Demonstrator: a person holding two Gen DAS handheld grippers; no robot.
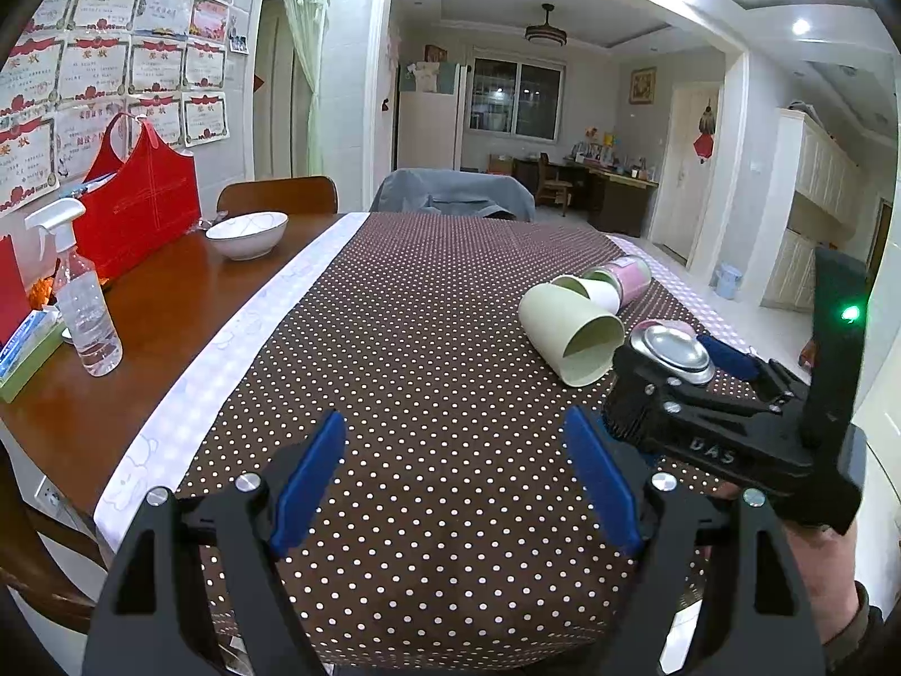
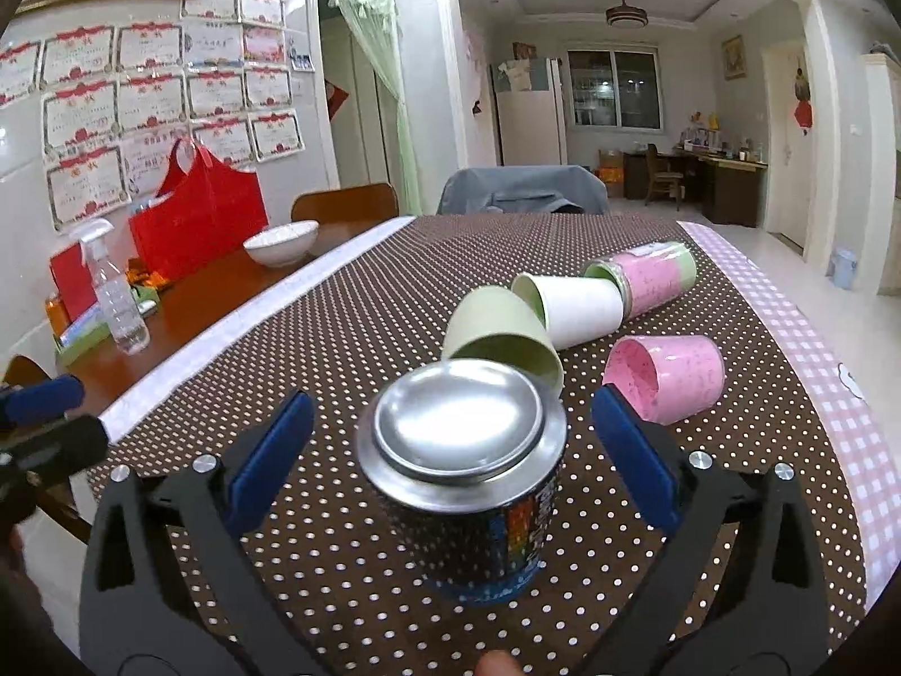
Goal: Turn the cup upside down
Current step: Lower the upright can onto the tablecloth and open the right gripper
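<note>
Table (image 2: 236, 304): wood, mostly under a brown cloth (image 2: 394, 293) w/ white dots; pink checked strip along the cloth's right edge, pale strip along its left.
Red bag (image 1: 143, 208): upright on the bare wood at the left, near the wall.
Spray bottle (image 1: 84, 304): clear, white trigger head, upright on the wood in front of the bag.
Bowl (image 1: 248, 234): white, on the wood just beside the cloth's pale strip.
Left claw (image 1: 453, 484): spread wide, blue pads, nothing between them — sits over bare cloth near the front edge.
Right claw (image 2: 453, 462): also spread; the metal cup stands between the fingers, gap on both sides, pads not touching it.
Metal cup (image 2: 464, 473): upside down on the cloth — shiny silver base w/ round raised rim faces up, dark printed wrap w/ coloured marks round the body, blue band at the bottom. Front-right part of the cloth.
Green cup (image 2: 501, 338): pale green, on its side just behind the metal cup.
White cup (image 2: 574, 304): on its side, green inside, touching the green cup.
Pink cup (image 2: 670, 372): on its side, right of the green one, mouth toward the camera.
Pink-green tumbler (image 2: 647, 276): on its side, farthest back, against the white cup.
</note>
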